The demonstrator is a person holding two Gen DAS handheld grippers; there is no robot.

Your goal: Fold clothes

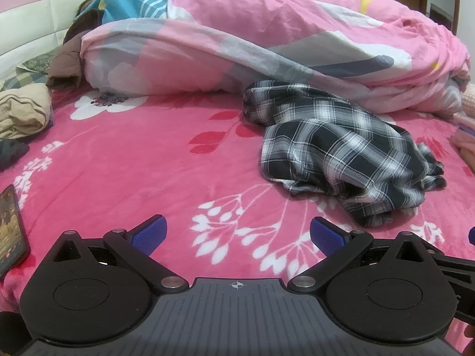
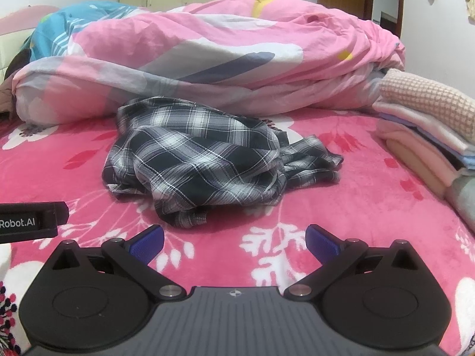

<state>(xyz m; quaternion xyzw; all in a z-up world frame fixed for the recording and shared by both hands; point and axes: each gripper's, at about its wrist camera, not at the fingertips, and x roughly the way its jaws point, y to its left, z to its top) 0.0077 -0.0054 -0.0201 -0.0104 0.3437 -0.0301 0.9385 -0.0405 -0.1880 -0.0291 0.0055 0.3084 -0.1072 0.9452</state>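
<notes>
The plaid garment lies crumpled on the pink floral bed, in front of the rolled pink quilt. From the left tongs it sits toward two o'clock, apart; from the right tongs toward eleven o'clock, near. Both tongs are released, empty, fingers spread over the bed.

Left gripper, right gripper agape

Shirt heaped on bed, before quilt; folded stack to right, phone at far left.
</notes>
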